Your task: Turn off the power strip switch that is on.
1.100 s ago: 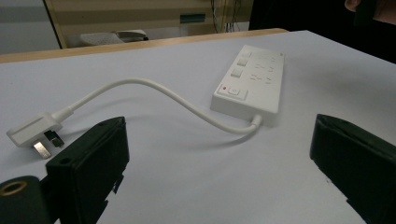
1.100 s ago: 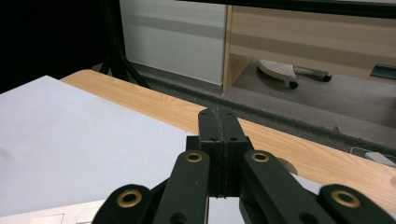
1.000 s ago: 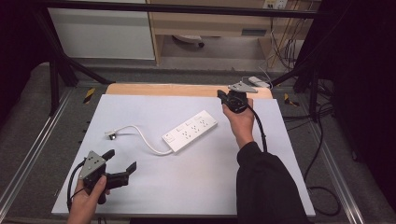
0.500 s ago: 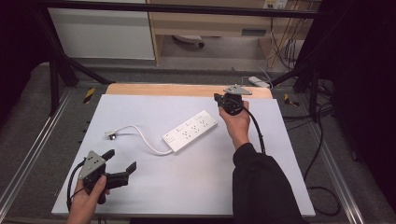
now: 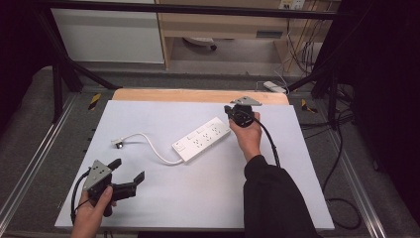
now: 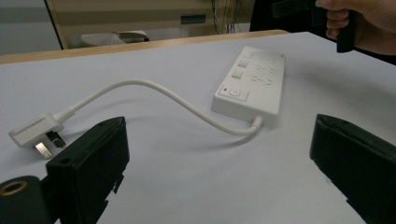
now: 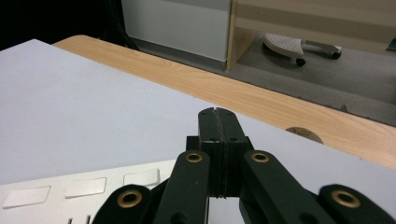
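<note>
A white power strip (image 5: 202, 140) lies in the middle of the desk (image 5: 148, 208), on its pale grey top. It lies slanted, with one end toward the far right. A white cord (image 5: 148, 144) curls out of its near end and runs left to a white plug (image 5: 118, 144), which lies flat on the desk, well apart from the strip.

The right gripper (image 5: 236, 115) is held in a hand (image 5: 247, 136) just above the far end of the power strip. Its fingers are pressed tight together with nothing between them. The left gripper (image 5: 130, 173) is down at the near left part of the desk, well apart from the strip. Its fingers are spread wide and hold nothing. The cord and the plug lie between this gripper and the strip. Nothing else lies on the desk.

Behind the desk runs a strip of light wood (image 5: 198, 95), then a grey floor, a white cabinet (image 5: 109, 34) and many dark cables (image 5: 307, 44) at the right.

The left gripper view shows the metal pins of the plug and a small red dot on the strip's switch (image 6: 235, 93). The right gripper view, looking past the closed fingers (image 7: 218, 126), shows the flat sockets of the strip (image 7: 70, 186) just under them and a white wheeled base (image 7: 299, 46) on the floor.
</note>
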### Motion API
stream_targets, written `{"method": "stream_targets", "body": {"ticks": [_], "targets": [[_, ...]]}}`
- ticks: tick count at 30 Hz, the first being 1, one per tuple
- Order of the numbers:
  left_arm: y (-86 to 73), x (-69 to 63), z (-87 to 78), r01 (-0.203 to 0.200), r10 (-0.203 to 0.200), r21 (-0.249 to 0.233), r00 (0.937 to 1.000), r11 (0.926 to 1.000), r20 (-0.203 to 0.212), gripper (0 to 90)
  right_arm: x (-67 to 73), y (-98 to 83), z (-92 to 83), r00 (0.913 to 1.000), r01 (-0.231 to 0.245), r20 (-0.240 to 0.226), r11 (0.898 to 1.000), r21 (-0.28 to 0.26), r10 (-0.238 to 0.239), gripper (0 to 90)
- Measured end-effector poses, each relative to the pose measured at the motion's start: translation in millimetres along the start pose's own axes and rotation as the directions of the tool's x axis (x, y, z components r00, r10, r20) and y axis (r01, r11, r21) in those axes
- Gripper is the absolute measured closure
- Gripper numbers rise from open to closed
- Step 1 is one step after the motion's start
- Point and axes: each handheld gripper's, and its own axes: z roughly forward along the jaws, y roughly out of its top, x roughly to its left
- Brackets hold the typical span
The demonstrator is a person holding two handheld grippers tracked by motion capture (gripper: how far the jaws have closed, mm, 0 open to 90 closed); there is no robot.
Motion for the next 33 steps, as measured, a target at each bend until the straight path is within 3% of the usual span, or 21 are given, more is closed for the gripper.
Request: {"method": "stream_targets", "body": {"ticks": [16,33], "targets": [[0.0,0.8,-0.1,-0.002,0.002,0.005,1.0,1.0,0.005,4.9,-4.7,-12.6,8.6,0.9998,-0.013,0.013,0.999,0.04,0.013,90.0],[0.6,0.8,-0.7,-0.009,0.009,0.003,0.9999,1.0,0.006,4.9,0.1,-17.0,11.8,1.0,-0.001,0.002,0.998,0.069,0.0,90.0]]}}
